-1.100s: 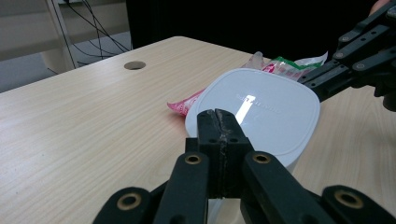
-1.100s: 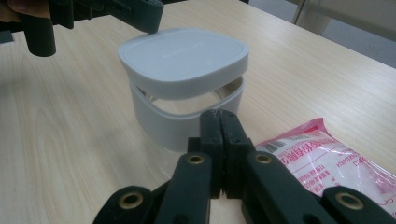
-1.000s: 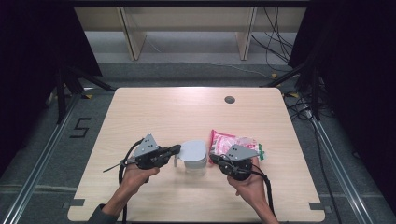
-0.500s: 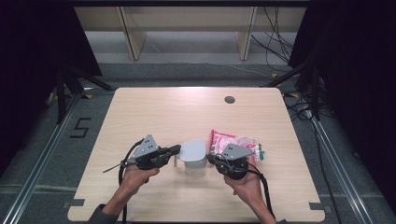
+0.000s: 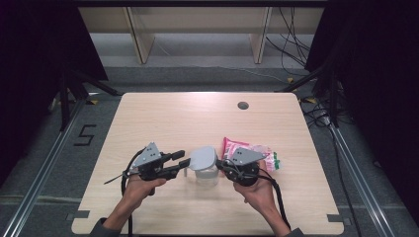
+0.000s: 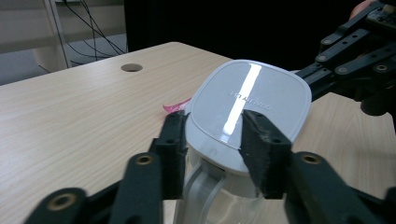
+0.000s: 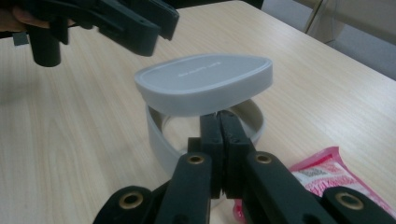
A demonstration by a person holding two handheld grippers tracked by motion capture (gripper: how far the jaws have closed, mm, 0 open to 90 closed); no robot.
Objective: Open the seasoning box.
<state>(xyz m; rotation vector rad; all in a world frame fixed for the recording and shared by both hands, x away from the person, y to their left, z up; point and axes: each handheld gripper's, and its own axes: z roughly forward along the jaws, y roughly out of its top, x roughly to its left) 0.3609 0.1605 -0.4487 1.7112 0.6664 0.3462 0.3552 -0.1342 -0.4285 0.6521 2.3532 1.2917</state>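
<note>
A light wooden table (image 5: 163, 118) with rounded corners fills the middle of the high view, a small round grommet hole (image 5: 242, 105) near its upper right edge. Two forearms enter from the bottom of that frame, each hand holding a black two-jaw gripper low in the centre.

Between the grippers, in the lower middle of the high view, stands a clear plastic container with a pale grey band at its rim (image 7: 159, 140). Its grey rounded-square lid (image 5: 203, 158) is raised and tilted, open on the side facing the left gripper, as the right gripper view shows it lifted above the rim at centre frame.

The left gripper (image 5: 184, 161) lies lower left of centre, pointing right toward the container. Its jaws have just been opening; in the left gripper view they stand partly apart at either side of the lid's near edge, the pads (image 6: 258, 154) close against the lid, though contact cannot be told.

The right gripper (image 7: 218, 122), lower right of centre in the high view, has its jaws pressed together; they appear to pinch the container's near rim under the lid.

A pink and white plastic snack packet (image 5: 262, 154) lies flat just behind the right gripper, right of the container.
</note>
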